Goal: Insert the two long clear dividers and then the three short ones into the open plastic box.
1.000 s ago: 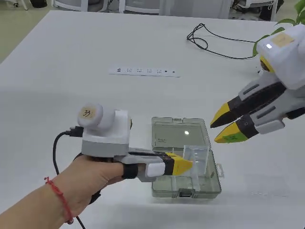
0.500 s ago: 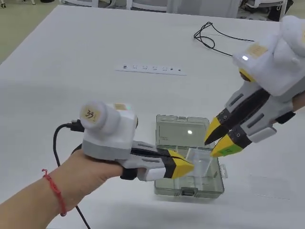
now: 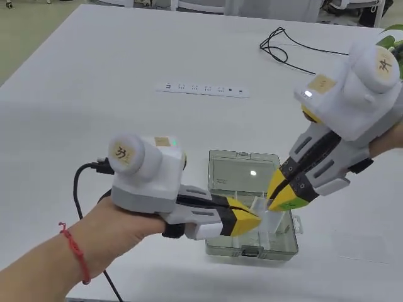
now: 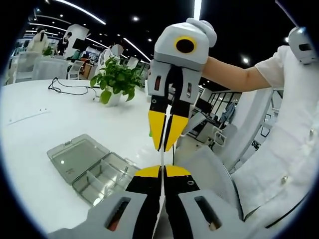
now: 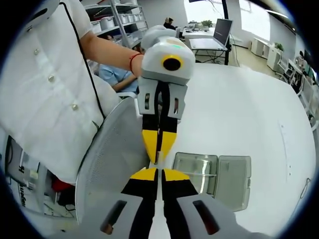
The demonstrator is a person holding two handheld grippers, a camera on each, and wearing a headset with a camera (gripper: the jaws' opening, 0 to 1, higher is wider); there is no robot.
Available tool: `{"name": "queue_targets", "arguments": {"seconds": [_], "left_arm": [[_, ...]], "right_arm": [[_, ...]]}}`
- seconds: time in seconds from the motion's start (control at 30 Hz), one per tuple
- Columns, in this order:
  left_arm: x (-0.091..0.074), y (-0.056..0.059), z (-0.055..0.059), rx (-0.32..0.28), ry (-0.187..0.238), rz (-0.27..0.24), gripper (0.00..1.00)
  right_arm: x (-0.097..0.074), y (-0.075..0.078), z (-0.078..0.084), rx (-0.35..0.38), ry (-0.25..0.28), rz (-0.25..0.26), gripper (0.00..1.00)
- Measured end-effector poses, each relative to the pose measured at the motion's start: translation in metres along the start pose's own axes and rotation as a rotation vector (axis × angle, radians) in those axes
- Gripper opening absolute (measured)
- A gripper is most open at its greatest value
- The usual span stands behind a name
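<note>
The left gripper (image 3: 247,220) and the right gripper (image 3: 276,201) meet tip to tip, and a clear divider (image 3: 267,212) is pinched between them. Both pairs of jaws are closed down to a hairline gap on the sheet, each clamping one end. The divider stands on edge. Its long axis runs from the left tips straight across to the right tips, so each end points into one gripper. It is thin, colourless and see-through, and its outline is faint in the head view. In the left gripper view it is edge-on, a pale line (image 4: 162,160) rising out of that gripper's own closed jaws to the right gripper (image 4: 164,144). The plastic box (image 3: 221,246) lies just below both sets of tips, with its lid (image 3: 242,173) laid flat open on the side beyond them.
</note>
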State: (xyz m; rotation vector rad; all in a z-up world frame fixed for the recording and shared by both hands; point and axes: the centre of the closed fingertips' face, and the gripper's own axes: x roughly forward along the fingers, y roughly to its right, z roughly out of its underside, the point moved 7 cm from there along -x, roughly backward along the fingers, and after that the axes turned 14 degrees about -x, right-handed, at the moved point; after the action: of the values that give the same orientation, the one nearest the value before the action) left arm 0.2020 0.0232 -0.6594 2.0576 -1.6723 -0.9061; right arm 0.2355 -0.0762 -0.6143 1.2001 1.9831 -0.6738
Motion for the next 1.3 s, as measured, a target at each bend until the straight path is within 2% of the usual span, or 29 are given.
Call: {"name": "queue_targets", "arguments": {"seconds": [0.17,0.4,0.57,0.73,0.93,1.07,1.3], "left_arm": [[0.000,-0.002,0.003,0.044,0.004,-0.013,0.00],[-0.003,-0.006,0.005,0.048,0.021,-0.034,0.00],[-0.005,-0.009,0.009,0.067,0.011,-0.056,0.03],[-0.010,-0.015,0.014,0.064,0.007,-0.100,0.13],[-0.019,-0.023,0.017,0.066,0.028,-0.150,0.24],[-0.026,-0.028,0.021,0.081,0.027,-0.186,0.33],[-0.036,-0.036,0.031,0.093,0.009,-0.241,0.49]], "right_arm": [[0.004,-0.004,-0.002,-0.013,-0.006,-0.008,0.03],[0.006,-0.001,-0.003,-0.005,-0.005,0.005,0.03],[0.006,0.000,-0.003,-0.002,-0.008,0.019,0.03],[0.002,0.006,0.004,0.020,-0.017,0.055,0.03],[0.002,0.013,0.017,0.045,-0.053,0.097,0.03],[0.008,0.021,0.033,0.063,-0.081,0.133,0.03],[0.020,0.029,0.050,0.071,-0.126,0.179,0.03]]}}
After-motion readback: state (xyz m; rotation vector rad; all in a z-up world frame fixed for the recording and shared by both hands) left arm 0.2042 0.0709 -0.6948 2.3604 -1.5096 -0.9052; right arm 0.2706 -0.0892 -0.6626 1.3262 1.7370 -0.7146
